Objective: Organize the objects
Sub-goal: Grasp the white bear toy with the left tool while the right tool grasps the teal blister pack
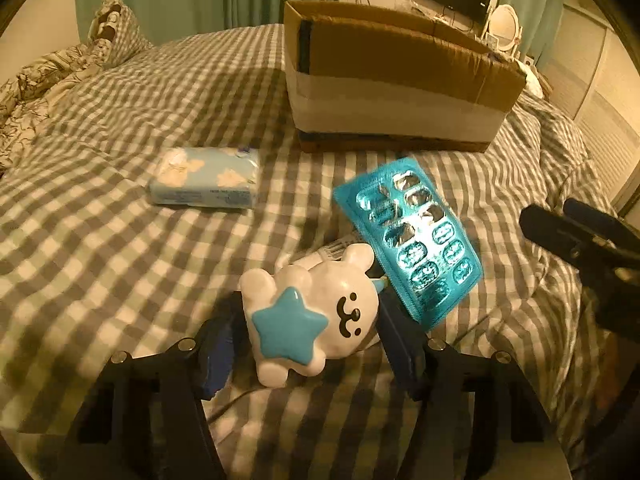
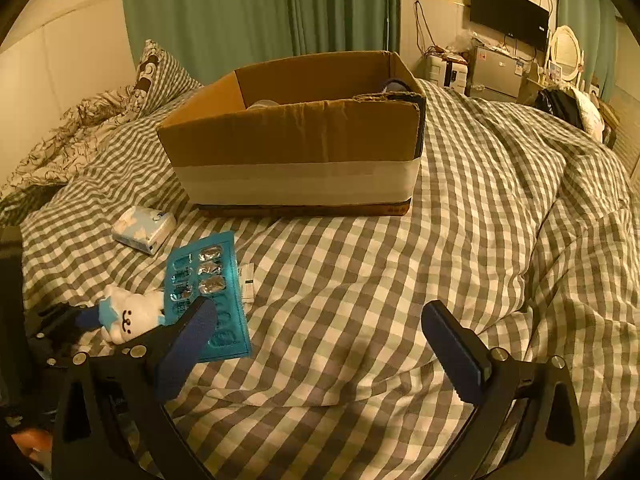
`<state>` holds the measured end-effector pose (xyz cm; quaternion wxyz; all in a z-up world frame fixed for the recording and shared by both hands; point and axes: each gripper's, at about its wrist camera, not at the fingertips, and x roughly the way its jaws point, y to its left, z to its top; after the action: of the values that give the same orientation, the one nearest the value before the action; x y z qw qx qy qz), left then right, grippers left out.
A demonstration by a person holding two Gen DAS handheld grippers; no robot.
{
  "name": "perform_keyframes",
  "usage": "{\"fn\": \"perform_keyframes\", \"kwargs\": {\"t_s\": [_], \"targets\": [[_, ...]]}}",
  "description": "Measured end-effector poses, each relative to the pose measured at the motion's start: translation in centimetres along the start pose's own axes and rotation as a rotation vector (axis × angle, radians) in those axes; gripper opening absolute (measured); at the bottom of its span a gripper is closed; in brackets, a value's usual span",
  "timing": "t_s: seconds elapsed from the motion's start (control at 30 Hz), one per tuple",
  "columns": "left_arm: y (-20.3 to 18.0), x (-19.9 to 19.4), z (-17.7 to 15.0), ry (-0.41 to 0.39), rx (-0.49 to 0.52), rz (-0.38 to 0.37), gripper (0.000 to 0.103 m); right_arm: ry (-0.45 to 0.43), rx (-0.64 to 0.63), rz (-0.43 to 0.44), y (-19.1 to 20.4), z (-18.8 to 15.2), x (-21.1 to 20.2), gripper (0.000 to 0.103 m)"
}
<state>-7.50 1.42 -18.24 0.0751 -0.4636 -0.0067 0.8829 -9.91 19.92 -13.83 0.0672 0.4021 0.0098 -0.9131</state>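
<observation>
You see a white bear toy [image 1: 312, 316] with a blue star, a teal blister pack [image 1: 412, 240] at its one o'clock, a pale-blue tissue pack [image 1: 206, 184], grey-and-white checked bedding [image 2: 380, 280], and a brown box [image 2: 296, 132].

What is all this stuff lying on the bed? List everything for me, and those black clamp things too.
cardboard box: one, brown with a pale band, open, standing on the bed beyond the small items.
tissue pack: one, light blue and white, lying before the box.
blister pack: one, teal with foil pockets, tilted, beside the toy.
bear toy: one, white with a blue star, between the left fingers.
checked duvet: one, grey and white, covering the bed.
pillows: patterned, at the far left.
curtains: green, behind the bed.
left hand-held gripper: black, blue pads, closed on the bear toy.
right hand-held gripper: black, blue pads, open, empty.
</observation>
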Motion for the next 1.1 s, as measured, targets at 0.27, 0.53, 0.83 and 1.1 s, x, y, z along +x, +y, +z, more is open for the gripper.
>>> {"fn": "perform_keyframes", "kwargs": {"t_s": [0.27, 0.53, 0.83, 1.1], "targets": [[3.7, -3.3, 1.5, -0.073, -0.033, 0.11, 0.066, 0.015, -0.057, 0.022, 2.9, 0.1, 0.0, 0.103], [5.2, -2.8, 1.8, -0.055, -0.041, 0.11, 0.066, 0.102, -0.152, 0.078, 7.4, -0.1, 4.0, 0.103], [5.4, -2.5, 1.5, -0.043, -0.043, 0.101, 0.066, 0.171, -0.2, 0.042, 8.7, -1.0, 6.5, 0.073], [4.4, -4.0, 1.3, -0.06, -0.027, 0.066, 0.066, 0.122, -0.182, 0.043, 7.7, -1.1, 3.5, 0.071]]}}
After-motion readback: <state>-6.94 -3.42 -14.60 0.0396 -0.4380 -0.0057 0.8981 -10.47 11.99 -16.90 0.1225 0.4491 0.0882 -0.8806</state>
